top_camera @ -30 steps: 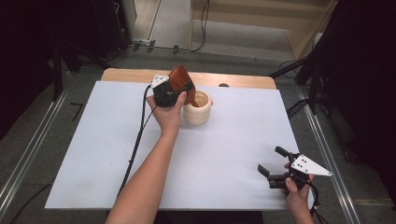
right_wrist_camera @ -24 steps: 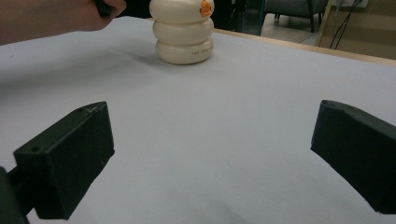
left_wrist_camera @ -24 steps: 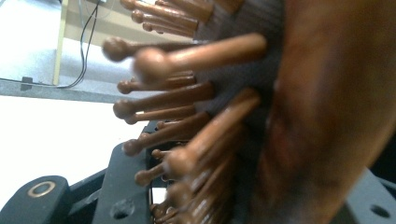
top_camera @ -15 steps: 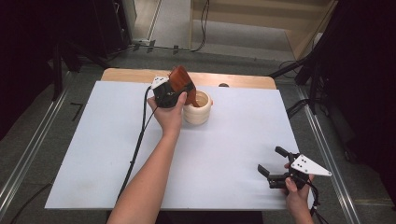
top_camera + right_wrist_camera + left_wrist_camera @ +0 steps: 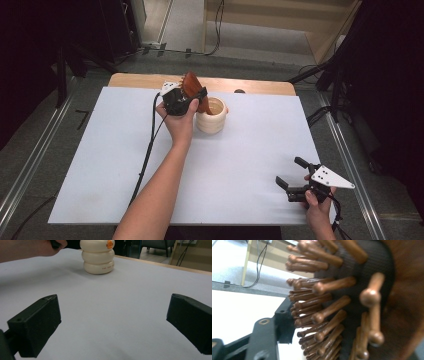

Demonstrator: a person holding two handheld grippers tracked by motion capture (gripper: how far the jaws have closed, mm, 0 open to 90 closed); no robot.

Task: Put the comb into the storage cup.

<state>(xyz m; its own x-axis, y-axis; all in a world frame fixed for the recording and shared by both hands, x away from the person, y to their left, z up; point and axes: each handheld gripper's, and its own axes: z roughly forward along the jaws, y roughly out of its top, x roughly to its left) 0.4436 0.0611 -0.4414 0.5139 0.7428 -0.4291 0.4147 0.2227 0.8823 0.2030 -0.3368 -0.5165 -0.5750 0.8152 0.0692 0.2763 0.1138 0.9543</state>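
Note:
My left gripper (image 5: 196, 98) is shut on a brown wooden hairbrush (image 5: 192, 84), held tilted at the back of the table. The brush's lower end hangs at the mouth of a cream ribbed pot (image 5: 212, 119). In the left gripper view the brush's knobbed wooden bristles (image 5: 329, 287) are very close, beside one black finger (image 5: 263, 337). My right gripper (image 5: 289, 171) rests open near the front right corner of the white sheet (image 5: 100, 165), with nothing between its jaws. The right gripper view looks between those open jaws (image 5: 115, 307) across the sheet to the pot (image 5: 98, 257).
The white sheet covers a wooden table whose back edge (image 5: 260, 86) shows, with a small dark object (image 5: 239, 91) on it. Metal rails (image 5: 30, 165) run along both sides. Cables (image 5: 218, 30) lie on the floor behind.
The left gripper has lowered the brush slightly toward the pot's mouth. The right gripper has stayed where it was.

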